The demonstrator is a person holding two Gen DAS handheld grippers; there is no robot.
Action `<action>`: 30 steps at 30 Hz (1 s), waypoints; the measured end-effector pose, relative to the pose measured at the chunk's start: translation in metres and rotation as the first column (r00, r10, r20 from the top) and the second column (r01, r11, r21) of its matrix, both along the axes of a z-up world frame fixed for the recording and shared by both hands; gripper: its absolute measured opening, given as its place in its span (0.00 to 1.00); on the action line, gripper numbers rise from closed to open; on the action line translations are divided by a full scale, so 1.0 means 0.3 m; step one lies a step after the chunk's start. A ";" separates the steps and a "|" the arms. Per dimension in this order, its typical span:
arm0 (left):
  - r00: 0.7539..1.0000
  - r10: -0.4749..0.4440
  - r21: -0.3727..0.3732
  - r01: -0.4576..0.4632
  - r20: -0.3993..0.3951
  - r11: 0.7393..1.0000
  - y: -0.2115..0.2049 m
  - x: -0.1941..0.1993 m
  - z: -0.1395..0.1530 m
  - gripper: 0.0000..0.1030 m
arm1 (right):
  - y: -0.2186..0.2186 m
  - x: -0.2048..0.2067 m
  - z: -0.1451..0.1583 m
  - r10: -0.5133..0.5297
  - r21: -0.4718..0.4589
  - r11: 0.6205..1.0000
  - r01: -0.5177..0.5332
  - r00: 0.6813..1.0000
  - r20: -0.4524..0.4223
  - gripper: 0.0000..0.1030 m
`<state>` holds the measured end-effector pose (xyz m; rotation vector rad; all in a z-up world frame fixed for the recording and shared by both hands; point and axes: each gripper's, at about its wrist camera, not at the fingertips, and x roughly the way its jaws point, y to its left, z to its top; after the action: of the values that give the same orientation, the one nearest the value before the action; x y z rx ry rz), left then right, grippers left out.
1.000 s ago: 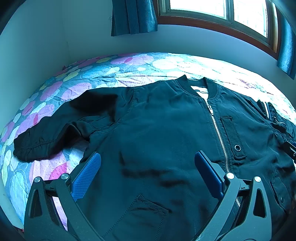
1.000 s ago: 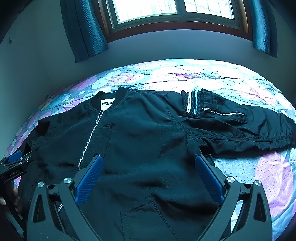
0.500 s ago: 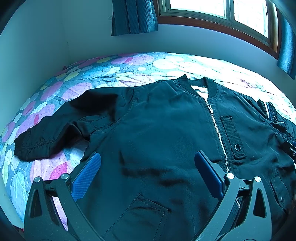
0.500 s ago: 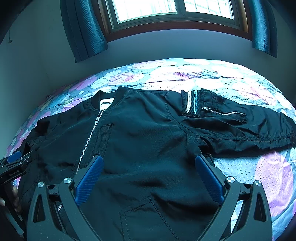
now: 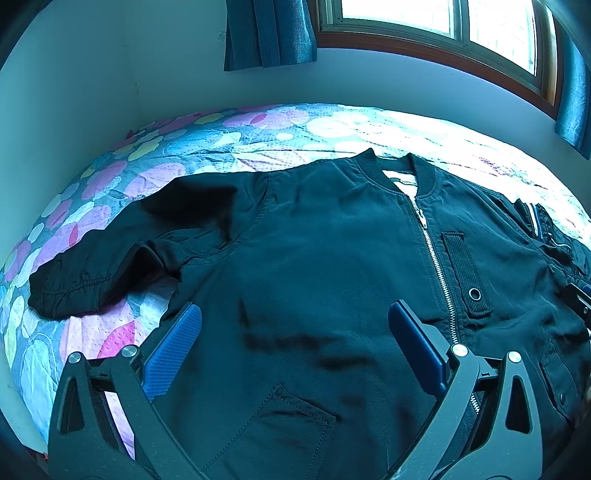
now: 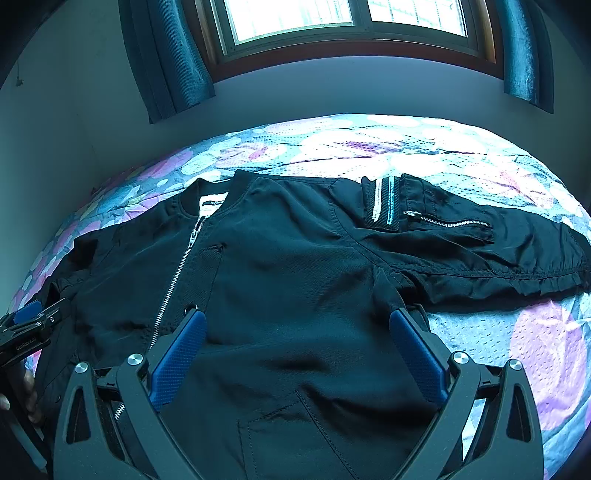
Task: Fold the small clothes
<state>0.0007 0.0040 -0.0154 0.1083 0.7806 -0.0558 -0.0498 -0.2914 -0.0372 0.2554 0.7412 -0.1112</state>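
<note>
- Spreading under everything is a bed [image 5: 229, 140] with a floral quilt of pink, blue and white patches, pushed against a pale wall below a wood-framed window [image 6: 295, 22] with dark teal curtains [image 6: 166, 62] either side.
- A small black bomber jacket [image 5: 332, 258] lies front-up and flat across the bed, collar toward the window, hem toward the cameras.
- Its sleeves are spread out to each side: one sleeve [image 5: 110, 266] ends in a gathered cuff on the quilt, the other sleeve [image 6: 461, 243] carries a zipped pocket and a striped band.
- A silver zipper [image 5: 436, 266] runs closed down the front, with a ribbed chest tab and eyelet just beside it.
- The left gripper [image 5: 295, 336] hangs over the jacket's lower front, its blue-padded fingers [image 5: 173, 347] spread wide and gripping nothing.
- The right gripper [image 6: 297, 343] sits over the other half of the lower front, fingers [image 6: 415, 354] likewise wide apart and empty.
- In the right wrist view, part of a hand [image 6: 26, 391] shows at the left edge, by the other gripper.
</note>
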 end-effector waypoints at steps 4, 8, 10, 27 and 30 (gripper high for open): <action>1.000 0.000 0.000 0.000 -0.001 1.000 0.000 0.000 0.000 0.98 | 0.002 0.000 -0.001 -0.001 0.000 1.000 0.001 1.000 -0.002 0.96; 1.000 -0.003 -0.003 0.003 -0.002 1.000 0.001 -0.004 -0.002 0.98 | 0.002 0.000 0.000 -0.001 0.001 1.000 0.001 1.000 -0.001 0.96; 1.000 -0.005 -0.001 0.005 -0.002 1.000 0.000 -0.006 -0.004 0.98 | 0.002 0.001 -0.001 0.000 0.002 1.000 0.000 1.000 -0.002 0.96; 1.000 -0.002 -0.007 0.002 -0.022 1.000 -0.007 -0.005 -0.008 0.98 | -0.322 -0.086 0.058 -0.113 0.183 0.978 0.103 0.993 0.044 0.96; 0.999 0.009 -0.009 -0.009 -0.031 1.000 0.007 0.000 -0.017 0.98 | -0.577 -0.198 0.060 -0.266 0.286 0.928 0.238 0.962 0.063 0.95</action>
<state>0.0007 0.0061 -0.0205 0.0953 0.8117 -0.0527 -0.1090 -0.4644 -0.0192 0.6199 0.6189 -0.2387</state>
